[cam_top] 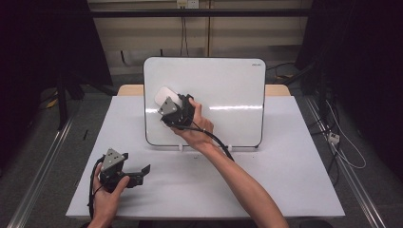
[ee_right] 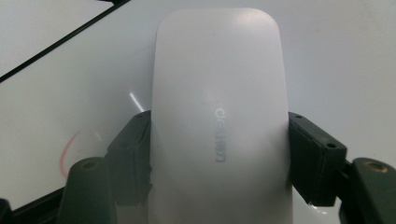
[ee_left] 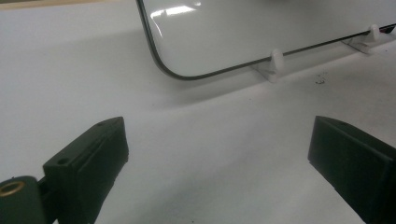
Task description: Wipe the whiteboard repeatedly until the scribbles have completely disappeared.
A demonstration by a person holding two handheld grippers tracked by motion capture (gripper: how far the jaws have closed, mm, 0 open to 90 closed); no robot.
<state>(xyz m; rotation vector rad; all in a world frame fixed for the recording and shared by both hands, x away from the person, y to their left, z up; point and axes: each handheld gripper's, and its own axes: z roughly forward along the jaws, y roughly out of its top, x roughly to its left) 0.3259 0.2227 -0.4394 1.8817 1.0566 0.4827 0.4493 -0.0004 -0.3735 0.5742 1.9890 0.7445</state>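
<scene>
A smooth white rounded plastic whiteboard eraser (ee_right: pixel 219 116), light and rigid but likely slick along its glossy shell, is best taken across its long sides. That is where the right gripper (cam_top: pixel 172 105) clamps it, jaws closed on both flanks, pressing it to the upper left corner of the white dark-rimmed whiteboard (cam_top: pixel 228 85). The left gripper (cam_top: pixel 142 170) rests near the white table's (cam_top: pixel 285 190) front left corner, jaws wide apart, holding nothing.
</scene>
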